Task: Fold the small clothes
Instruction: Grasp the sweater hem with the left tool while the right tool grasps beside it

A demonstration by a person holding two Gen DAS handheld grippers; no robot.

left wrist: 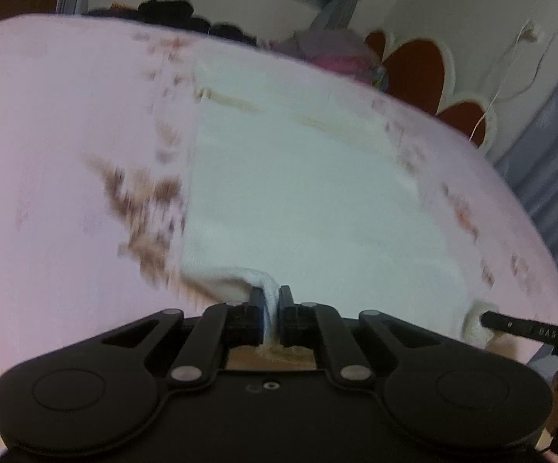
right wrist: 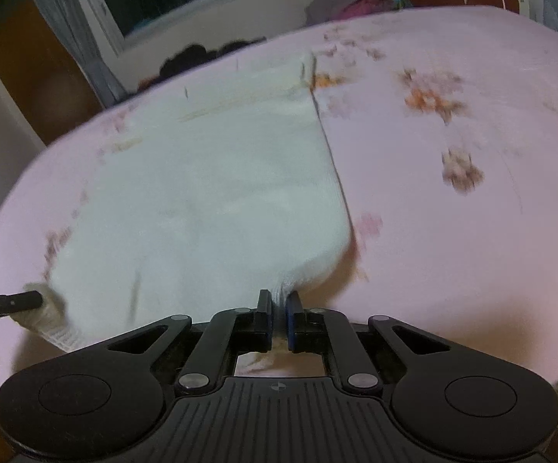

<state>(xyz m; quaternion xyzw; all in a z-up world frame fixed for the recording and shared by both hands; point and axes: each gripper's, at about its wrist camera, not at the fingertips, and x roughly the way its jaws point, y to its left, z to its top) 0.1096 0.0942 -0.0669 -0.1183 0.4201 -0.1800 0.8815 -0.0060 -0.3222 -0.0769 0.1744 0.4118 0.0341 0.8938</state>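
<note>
A white knit garment (left wrist: 298, 200) is spread flat on a pink flowered sheet (left wrist: 55, 123), apparently a bed, with its near hem toward the cameras. The near hem is pinched at two spots. Near the garment's left edge a bunched fold of hem is clamped by the left claw (left wrist: 270, 310), jaws closed tight on the cloth. Near the right edge the hem is likewise clamped by the right claw (right wrist: 278, 314), closed on a gathered ridge of fabric. Each claw's tip is also caught at the edge of the other's view, at the opposite corner. The fabric at both pinches is seen pulled up off the sheet into small peaks, while the far end with a tan band (left wrist: 248, 106) lies flat. Both near corners are probably held so the hem can be carried level toward the far end, for an even fold. Both views are motion-blurred; the garment type cannot be told.
</note>
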